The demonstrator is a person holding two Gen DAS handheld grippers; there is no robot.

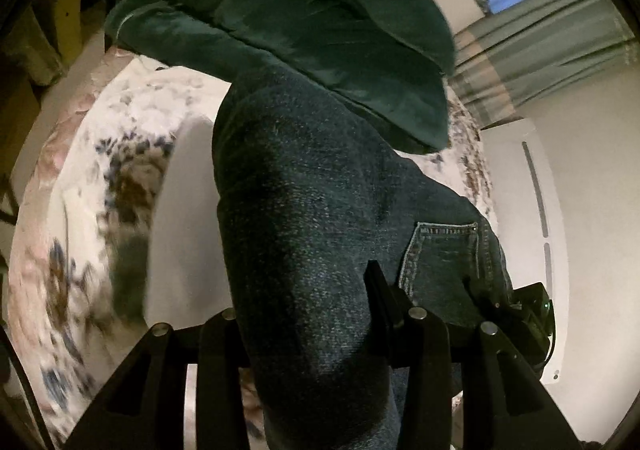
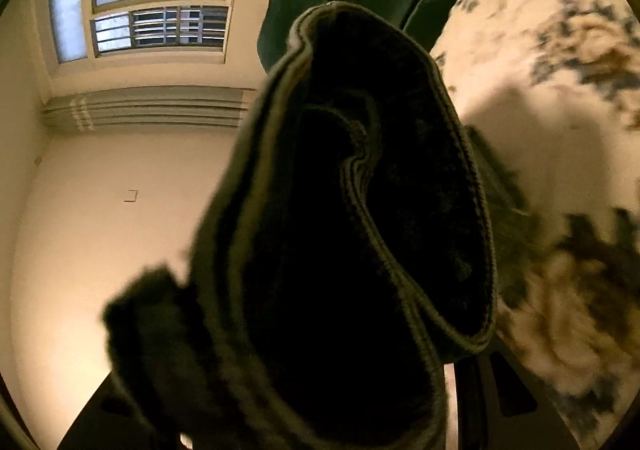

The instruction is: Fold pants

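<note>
Left claw (image 1: 316, 314) clamped on jeans (image 1: 304, 202), denim draped between its fingers above the floral bed (image 1: 80, 210). Right claw (image 2: 320, 390) clamped on bunched hem, filling its view.

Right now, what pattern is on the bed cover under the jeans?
A floral print, blue and brown on white; clearest in the left wrist view.

**Jeans draped through the left gripper over the bed**

Dark denim jeans (image 1: 304, 210) are hanging between the left gripper (image 1: 316, 314) fingers, back pocket (image 1: 444, 254) showing. Beyond, a green pillow (image 1: 320, 26) is lying on the floral bedspread (image 1: 92, 186). The right gripper (image 1: 528, 310) is clutching the waistband edge.
</note>
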